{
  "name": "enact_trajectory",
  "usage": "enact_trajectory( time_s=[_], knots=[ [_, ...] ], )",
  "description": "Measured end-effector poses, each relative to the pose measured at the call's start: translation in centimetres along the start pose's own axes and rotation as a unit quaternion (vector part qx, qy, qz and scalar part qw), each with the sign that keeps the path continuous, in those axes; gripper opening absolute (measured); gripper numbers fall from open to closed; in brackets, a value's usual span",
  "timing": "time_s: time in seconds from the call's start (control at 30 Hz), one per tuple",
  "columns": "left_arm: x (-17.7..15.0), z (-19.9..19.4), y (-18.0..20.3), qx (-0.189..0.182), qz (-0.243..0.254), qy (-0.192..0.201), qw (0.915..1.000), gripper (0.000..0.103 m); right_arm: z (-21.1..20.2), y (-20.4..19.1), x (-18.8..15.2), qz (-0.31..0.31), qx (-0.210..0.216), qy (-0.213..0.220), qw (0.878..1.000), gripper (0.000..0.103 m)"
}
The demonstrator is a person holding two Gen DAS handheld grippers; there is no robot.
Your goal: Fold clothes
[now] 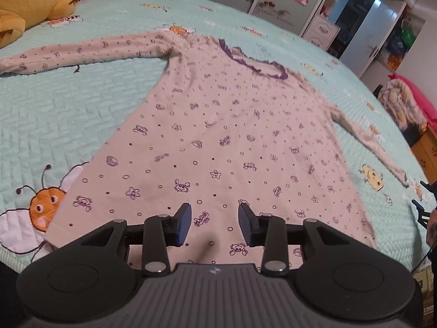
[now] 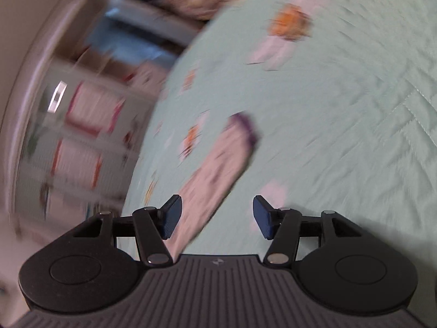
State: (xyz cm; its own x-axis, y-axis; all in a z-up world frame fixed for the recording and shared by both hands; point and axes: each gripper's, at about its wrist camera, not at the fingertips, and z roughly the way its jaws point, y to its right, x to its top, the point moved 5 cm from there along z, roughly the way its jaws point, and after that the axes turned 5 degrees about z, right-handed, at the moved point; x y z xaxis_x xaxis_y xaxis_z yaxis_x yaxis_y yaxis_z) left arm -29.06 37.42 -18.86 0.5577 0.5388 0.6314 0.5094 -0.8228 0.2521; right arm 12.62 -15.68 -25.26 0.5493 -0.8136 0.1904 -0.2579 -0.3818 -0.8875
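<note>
A pale pink long-sleeved top point(image 1: 218, 136) with small purple prints and a purple frilled collar point(image 1: 254, 64) lies spread flat on the bed, both sleeves stretched out sideways. My left gripper point(image 1: 214, 225) is open and empty, hovering above the hem at the near edge. My right gripper point(image 2: 217, 217) is open and empty above one sleeve point(image 2: 215, 175) with a purple cuff point(image 2: 245, 128); that view is heavily blurred. The tip of the right gripper point(image 1: 422, 207) shows at the right edge of the left wrist view.
The bed has a mint quilted cover point(image 1: 68, 114) with bee patches point(image 1: 41, 205). Plush toys point(image 1: 32, 0) sit at the far left. Wardrobes point(image 1: 363, 35) and a pile of clothes point(image 1: 404, 104) stand beyond the bed's right side.
</note>
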Motion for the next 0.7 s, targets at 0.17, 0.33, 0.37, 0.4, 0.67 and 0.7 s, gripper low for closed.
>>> enact_trajectory(
  time_s=[0.17,0.33,0.37,0.4,0.67,0.7],
  knots=[
    [0.4,1.4,1.0,0.017,0.006,-0.018,0.9997,0.043,5.1,1.6,1.5,0.057,0.020,0.005,0.998,0.058],
    [0.7,3.1,2.4,0.032,0.021,-0.037,0.9986,0.044,10.0,-0.1,2.2,0.037,0.011,0.005,0.999,0.038],
    [0.7,3.3,2.7,0.033,0.024,-0.040,0.9984,0.044,10.9,-0.2,2.4,0.034,0.005,-0.004,0.999,0.003],
    [0.6,3.4,2.9,0.034,0.027,-0.041,0.9982,0.044,11.7,-0.2,2.7,0.033,-0.007,-0.009,0.999,0.002],
    [0.2,4.4,2.9,0.043,0.032,-0.055,0.9970,0.047,9.6,0.8,8.3,0.011,0.032,0.054,0.998,0.004],
    [0.1,4.6,2.9,0.043,0.032,-0.056,0.9970,0.047,9.8,1.1,8.0,0.011,0.030,0.047,0.998,0.010]
  ],
)
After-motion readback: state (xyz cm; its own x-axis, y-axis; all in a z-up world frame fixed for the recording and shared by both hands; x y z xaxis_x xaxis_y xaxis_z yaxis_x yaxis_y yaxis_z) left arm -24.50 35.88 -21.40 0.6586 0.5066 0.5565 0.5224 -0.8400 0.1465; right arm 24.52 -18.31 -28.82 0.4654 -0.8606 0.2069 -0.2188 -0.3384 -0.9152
